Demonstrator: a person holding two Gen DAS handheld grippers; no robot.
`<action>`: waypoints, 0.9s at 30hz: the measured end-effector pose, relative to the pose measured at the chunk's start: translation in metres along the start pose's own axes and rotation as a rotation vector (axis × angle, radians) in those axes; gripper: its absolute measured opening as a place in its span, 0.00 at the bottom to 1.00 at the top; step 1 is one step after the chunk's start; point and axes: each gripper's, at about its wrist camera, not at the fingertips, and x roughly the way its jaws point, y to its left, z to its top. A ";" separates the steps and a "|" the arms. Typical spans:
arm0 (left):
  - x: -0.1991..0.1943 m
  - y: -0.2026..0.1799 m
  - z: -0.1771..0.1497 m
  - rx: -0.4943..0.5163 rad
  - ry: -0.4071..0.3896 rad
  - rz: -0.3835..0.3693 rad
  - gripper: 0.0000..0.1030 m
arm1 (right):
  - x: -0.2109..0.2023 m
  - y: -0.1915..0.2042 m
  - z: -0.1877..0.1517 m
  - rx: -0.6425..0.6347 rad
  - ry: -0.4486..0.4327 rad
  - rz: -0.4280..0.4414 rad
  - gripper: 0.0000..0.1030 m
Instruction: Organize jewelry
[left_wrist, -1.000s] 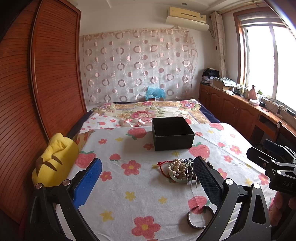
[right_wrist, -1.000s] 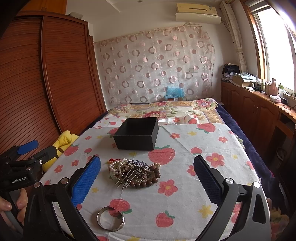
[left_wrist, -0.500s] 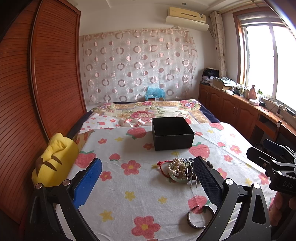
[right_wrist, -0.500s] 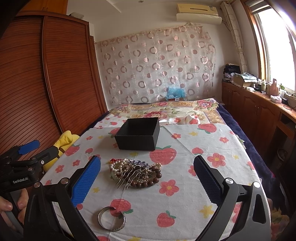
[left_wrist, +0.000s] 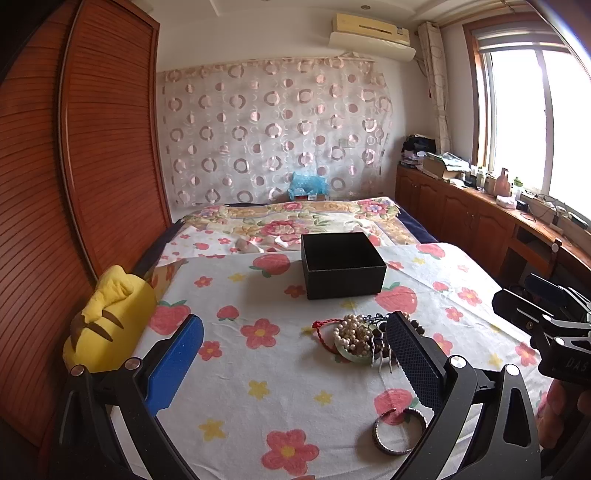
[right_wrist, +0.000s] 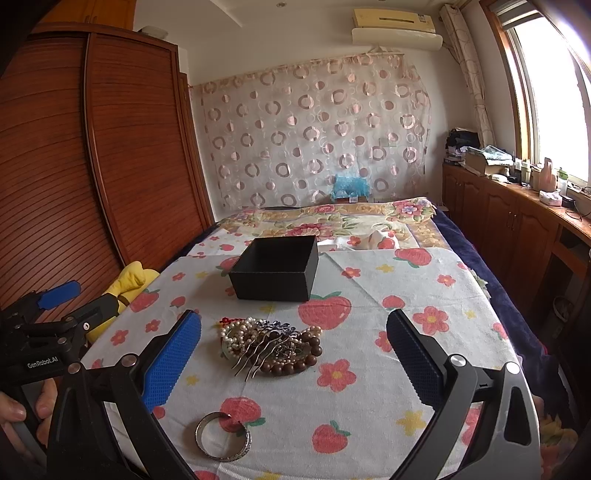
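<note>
A pile of jewelry (right_wrist: 271, 345) lies on the flowered cloth: pearl strand, brown bead bracelet, silver hair comb, red cord. It also shows in the left wrist view (left_wrist: 356, 338). A silver bangle (right_wrist: 223, 435) lies alone nearer me, also seen in the left wrist view (left_wrist: 399, 432). An open black box (right_wrist: 275, 267) stands behind the pile, and in the left wrist view (left_wrist: 341, 264). My left gripper (left_wrist: 293, 354) is open and empty, left of the pile. My right gripper (right_wrist: 293, 354) is open and empty, just short of the pile.
A yellow plush toy (left_wrist: 107, 317) sits at the cloth's left edge by the wooden wardrobe (left_wrist: 74, 166). A low wooden cabinet (right_wrist: 517, 229) with clutter runs along the right under the window. Bedding (right_wrist: 325, 219) lies behind the box.
The right gripper has shifted slightly, so the box and jewelry sit a little lower in its view. The left gripper has not moved.
</note>
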 end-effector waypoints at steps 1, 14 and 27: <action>0.000 0.000 0.000 0.000 0.000 0.000 0.93 | -0.002 0.003 0.003 -0.001 -0.001 0.000 0.98; -0.002 -0.005 0.003 0.001 0.002 -0.002 0.93 | -0.006 0.003 0.007 0.001 -0.008 0.000 0.98; -0.002 -0.005 0.004 0.002 0.001 -0.002 0.93 | -0.007 0.003 0.008 0.000 -0.009 0.001 0.98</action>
